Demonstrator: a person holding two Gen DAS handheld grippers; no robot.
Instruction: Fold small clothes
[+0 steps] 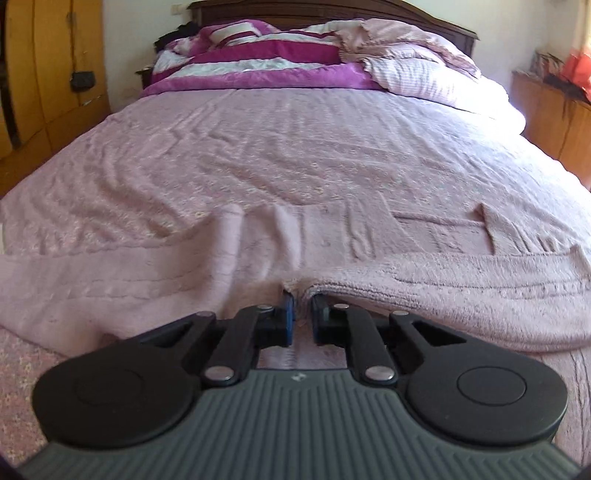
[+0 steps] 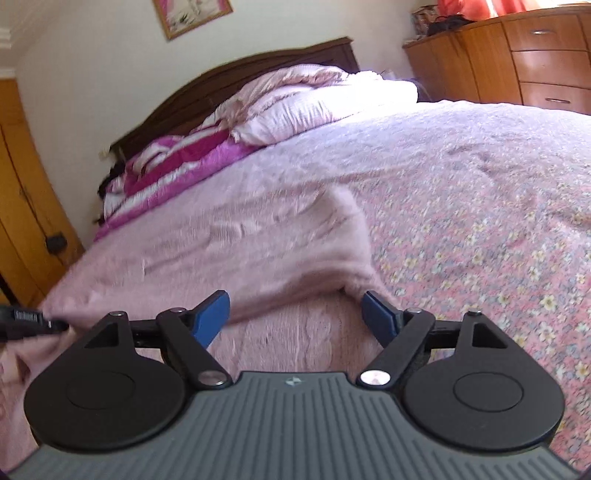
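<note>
Wardrobe [image 1: 44, 74]: yellow-wood doors at the far left of the left wrist view, beside the bed.
Striped bedding [image 1: 258, 59]: magenta and white, heaped at the left of the bed head, against the dark headboard [image 1: 332, 11].
Pale quilt [image 1: 417, 62]: crumpled pink-white bundle just right of the striped bedding, brightly lit.
Bedspread [image 1: 295, 147]: pink with small flowers, covers the whole bed, creased.
Pink garment [image 1: 461, 280]: fuzzy knitted piece spread across the near edge of the bed; its near hem is raised at the middle, and the part to the right lies doubled over itself.
Left gripper [image 1: 303, 314]: blue pads drawn nearly together, clenched on the near hem of the pink garment, a thin ridge of cloth pinched between them.
Right gripper [image 2: 295, 314]: jaws spread wide, released; a corner of the pink garment hangs between the blue pads [image 2: 212, 314], which do not press on it.
Chest of drawers [image 2: 517, 55]: brown wood, far right, past the bed.
Framed picture [image 2: 192, 14]: on the wall above the headboard.
</note>
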